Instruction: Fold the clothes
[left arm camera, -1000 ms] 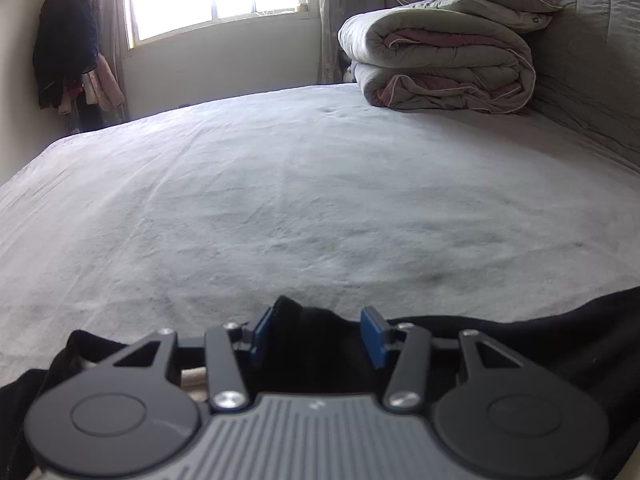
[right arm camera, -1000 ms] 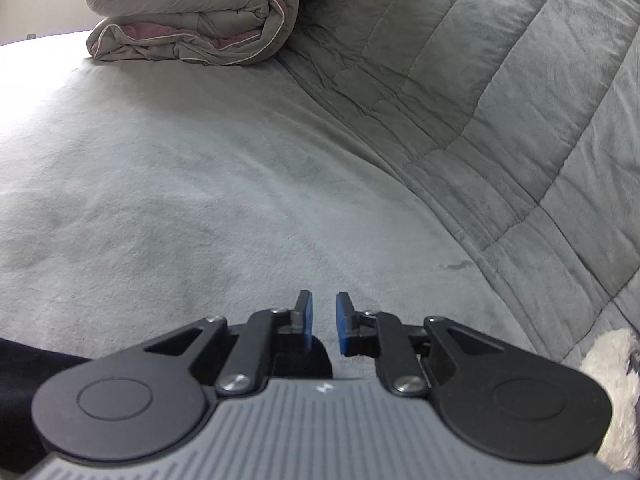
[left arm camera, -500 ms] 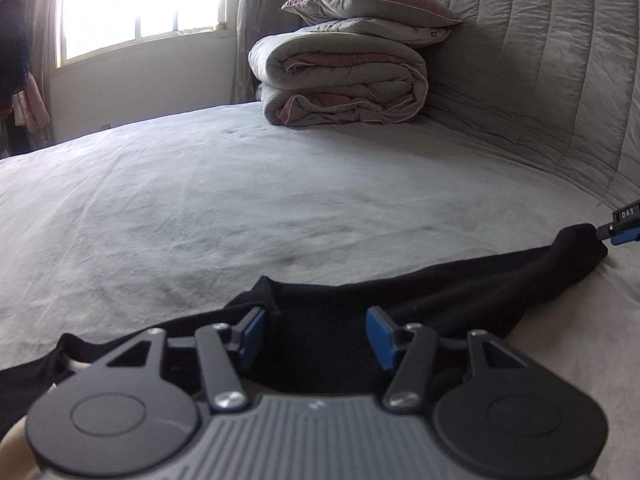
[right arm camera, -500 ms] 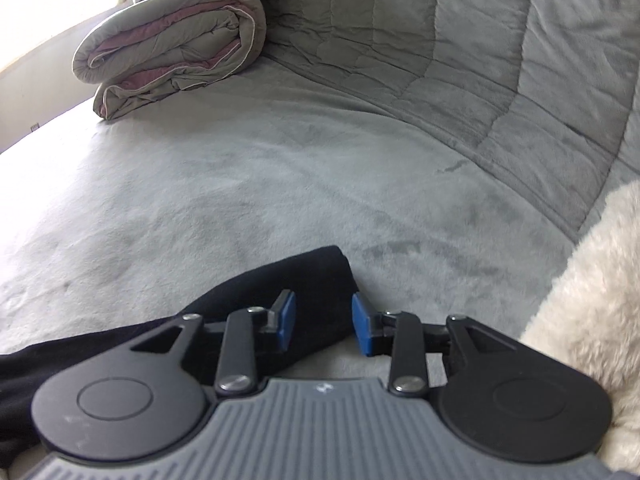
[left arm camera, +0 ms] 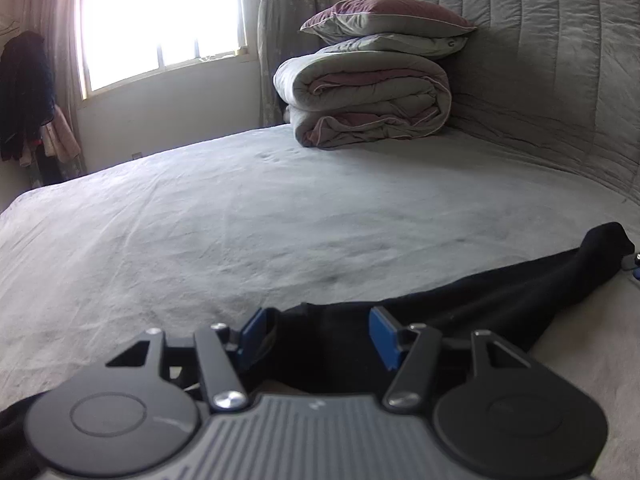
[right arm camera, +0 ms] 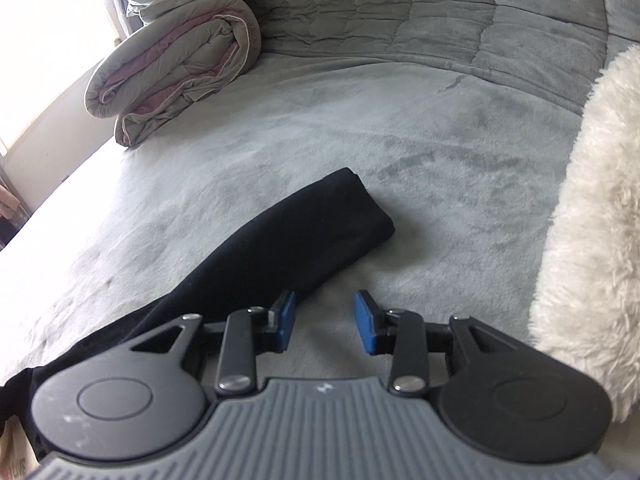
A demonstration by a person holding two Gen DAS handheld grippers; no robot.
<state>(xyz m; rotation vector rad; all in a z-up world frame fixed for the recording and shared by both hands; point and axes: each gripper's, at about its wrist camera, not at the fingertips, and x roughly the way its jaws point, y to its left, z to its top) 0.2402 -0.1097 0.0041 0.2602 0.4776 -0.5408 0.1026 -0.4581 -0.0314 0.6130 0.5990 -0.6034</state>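
One black garment [right arm camera: 288, 248] lies on the grey bed cover [right arm camera: 400, 128], drawn out into a long, narrow band. Its far end is a squared, doubled-over edge, resting flat; the near end runs under both tools and out of view.

Handling: judged from its drape, the cloth is soft, limp and light, with no stiffness to hold a crease. It should sag between two grip points and may slide on the plush cover. Take hold at an edge or corner, pinching all layers together, so that the band does not open.

The left gripper [left arm camera: 318, 332] stands with its fingers well apart, black cloth lying between them but not pinched. The right gripper [right arm camera: 326, 322] is also spread, over bare cover just beside the band's edge, holding nothing.

Outward: a rolled duvet [left arm camera: 366, 96] topped with pillows [left arm camera: 384, 20] sits near the headboard [left arm camera: 560, 60], well apart from the garment. A white fleecy item [right arm camera: 592, 220] lies to the right.
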